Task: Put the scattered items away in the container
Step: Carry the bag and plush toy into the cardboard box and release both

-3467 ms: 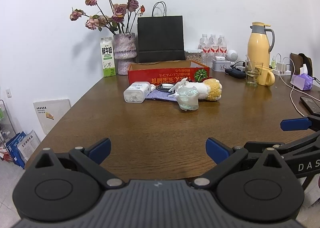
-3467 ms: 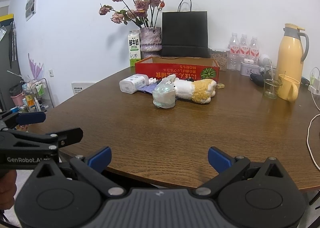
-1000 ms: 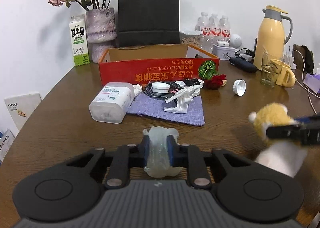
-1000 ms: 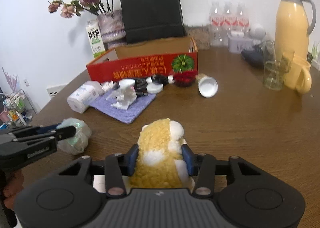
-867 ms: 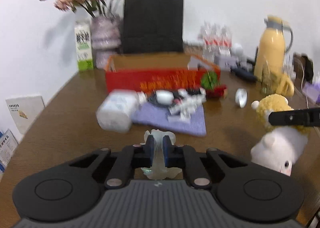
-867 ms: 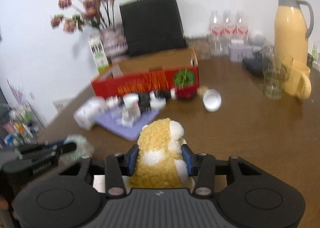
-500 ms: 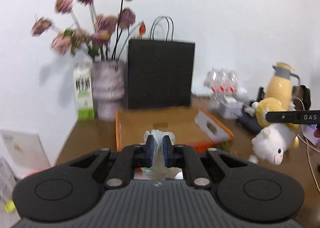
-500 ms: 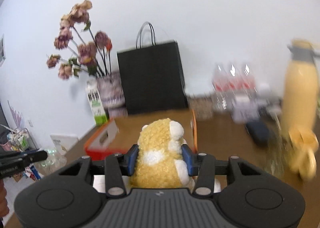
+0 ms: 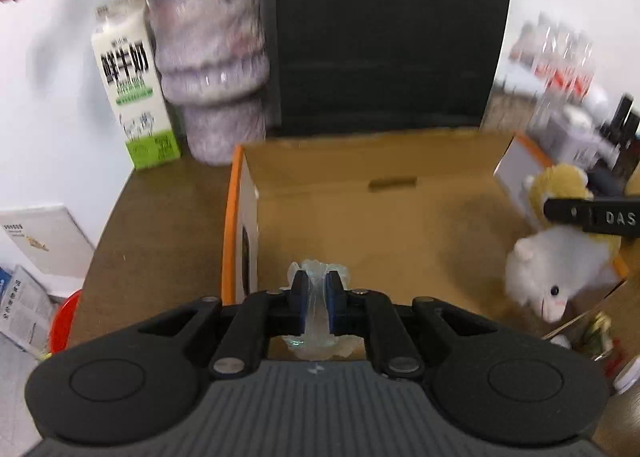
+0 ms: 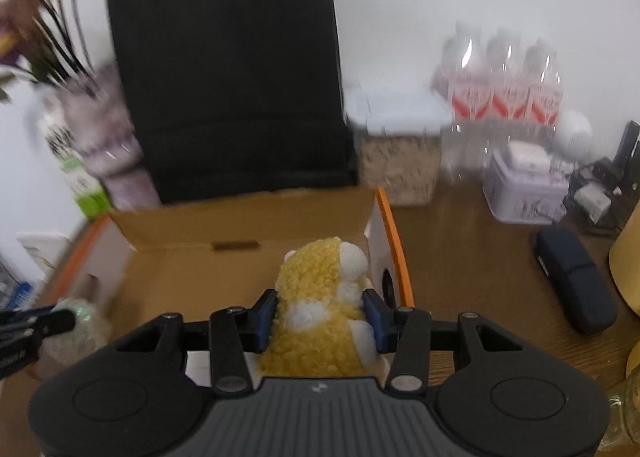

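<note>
The left tongs (image 9: 316,299) are pinching a crumpled clear plastic bag (image 9: 318,315) between their blue pads, the jaws standing almost together with only the thin film between them. The bag is hanging over the near left part of the open cardboard box (image 9: 360,161), just inside its orange-edged left wall. The box is sitting on the brown wooden surface (image 9: 160,225), and its floor is showing bare brown cardboard.

The right tongs (image 10: 319,315) are gripping a plush toy (image 10: 320,321) round its yellow fleecy body, the jaws standing partly apart and both pads pressing into the fleece. In the left wrist view the toy (image 9: 556,261) is hanging head down at the right side of the box, its white face pointing toward the box floor, with one dark finger of the right tongs (image 9: 592,215) crossing its body. In the right wrist view the toy is sitting over the box's right end, close to the orange-edged right wall (image 10: 394,241).

A black paper bag (image 9: 392,29), a vase (image 9: 208,57) and a milk carton (image 9: 132,85) are standing behind the box.
</note>
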Available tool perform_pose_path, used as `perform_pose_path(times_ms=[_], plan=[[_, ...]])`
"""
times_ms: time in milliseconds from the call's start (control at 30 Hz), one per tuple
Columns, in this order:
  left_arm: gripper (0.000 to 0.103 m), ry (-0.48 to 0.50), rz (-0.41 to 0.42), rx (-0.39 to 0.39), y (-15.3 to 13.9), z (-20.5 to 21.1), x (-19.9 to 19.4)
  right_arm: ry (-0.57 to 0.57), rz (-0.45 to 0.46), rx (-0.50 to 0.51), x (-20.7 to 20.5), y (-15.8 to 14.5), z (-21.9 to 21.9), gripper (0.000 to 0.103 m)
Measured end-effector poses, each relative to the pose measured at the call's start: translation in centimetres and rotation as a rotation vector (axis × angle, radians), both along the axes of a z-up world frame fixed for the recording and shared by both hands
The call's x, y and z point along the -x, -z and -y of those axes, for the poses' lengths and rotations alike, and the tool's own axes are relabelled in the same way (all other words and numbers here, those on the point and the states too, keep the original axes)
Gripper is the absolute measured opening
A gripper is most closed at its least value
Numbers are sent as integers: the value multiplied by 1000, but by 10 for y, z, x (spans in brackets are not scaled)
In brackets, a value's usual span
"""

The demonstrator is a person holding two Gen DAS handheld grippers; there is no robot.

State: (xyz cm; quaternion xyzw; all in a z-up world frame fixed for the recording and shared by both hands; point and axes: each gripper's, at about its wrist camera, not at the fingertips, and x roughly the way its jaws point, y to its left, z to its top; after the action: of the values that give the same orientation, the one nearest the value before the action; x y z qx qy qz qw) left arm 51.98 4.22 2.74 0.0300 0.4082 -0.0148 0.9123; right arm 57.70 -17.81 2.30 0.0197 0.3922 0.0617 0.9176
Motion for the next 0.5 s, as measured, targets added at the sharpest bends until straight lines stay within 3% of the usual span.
perform_pose_path(times_ms=[267,367,433,500], plan=[[12,-2,-59,-89,14,-7,14,8,-79,158,0,37,-8,48],[15,10,-88,-81,9,-9,20,-24,-66,206,8,31,-12,54],[24,2,-91,-68,1,-11,26,-32,-53,227,15,20,-15,59],[28,-7,-83,-45,-13,-15,34,-29,-38,225,24,4,-15,70]])
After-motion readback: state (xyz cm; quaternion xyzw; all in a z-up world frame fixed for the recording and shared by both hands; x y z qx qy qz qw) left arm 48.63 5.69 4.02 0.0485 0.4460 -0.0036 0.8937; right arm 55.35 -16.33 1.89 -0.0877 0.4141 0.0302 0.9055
